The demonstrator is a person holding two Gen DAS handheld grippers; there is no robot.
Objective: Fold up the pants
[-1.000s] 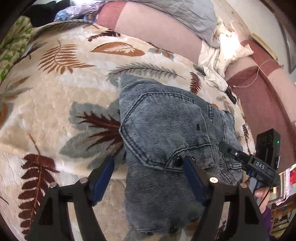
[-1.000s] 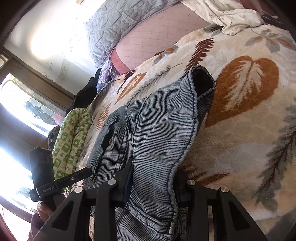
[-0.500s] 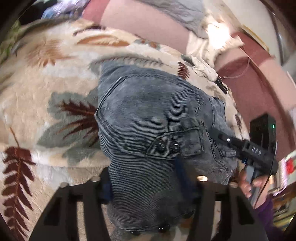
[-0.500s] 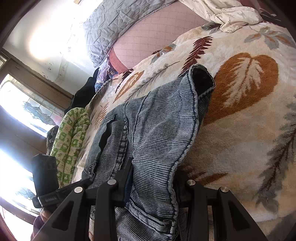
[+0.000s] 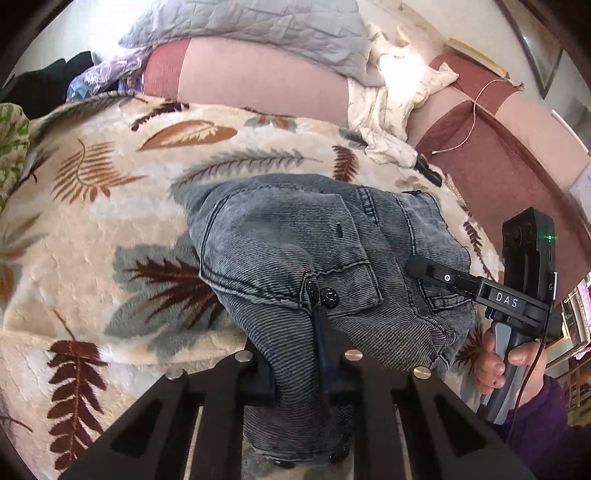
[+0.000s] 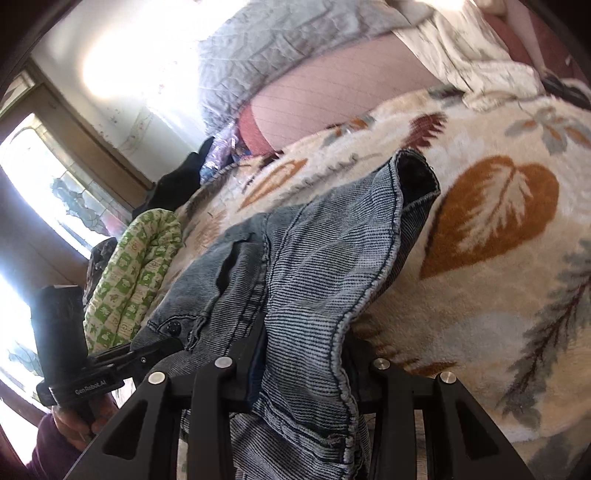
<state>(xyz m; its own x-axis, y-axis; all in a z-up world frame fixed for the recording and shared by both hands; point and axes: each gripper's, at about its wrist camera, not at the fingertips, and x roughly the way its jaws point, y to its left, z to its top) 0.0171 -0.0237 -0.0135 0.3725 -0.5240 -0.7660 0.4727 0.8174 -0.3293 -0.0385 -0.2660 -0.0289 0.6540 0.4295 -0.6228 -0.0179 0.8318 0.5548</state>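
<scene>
Grey-blue denim pants [image 5: 295, 240] lie bunched on a leaf-patterned blanket [image 5: 110, 221]. My left gripper [image 5: 295, 354] is shut on the near waistband fold by two dark buttons [image 5: 325, 295]. My right gripper [image 6: 303, 354] is shut on the other side of the waistband; the pants [image 6: 314, 258] drape over its jaws. In the left wrist view the right gripper [image 5: 417, 266] reaches into the cloth from the right. In the right wrist view the left gripper [image 6: 162, 347] shows at lower left.
A pink couch back [image 5: 258, 81] with a grey quilt [image 5: 258, 26] and a white cloth [image 5: 391, 103] lies behind. A green patterned cushion [image 6: 140, 273] sits at the blanket's left edge. A window [image 6: 37, 184] lies beyond.
My left gripper has closed from open onto the waistband fold and pulled back. The pants have gathered toward the near edge. My right gripper stays shut on the cloth.
</scene>
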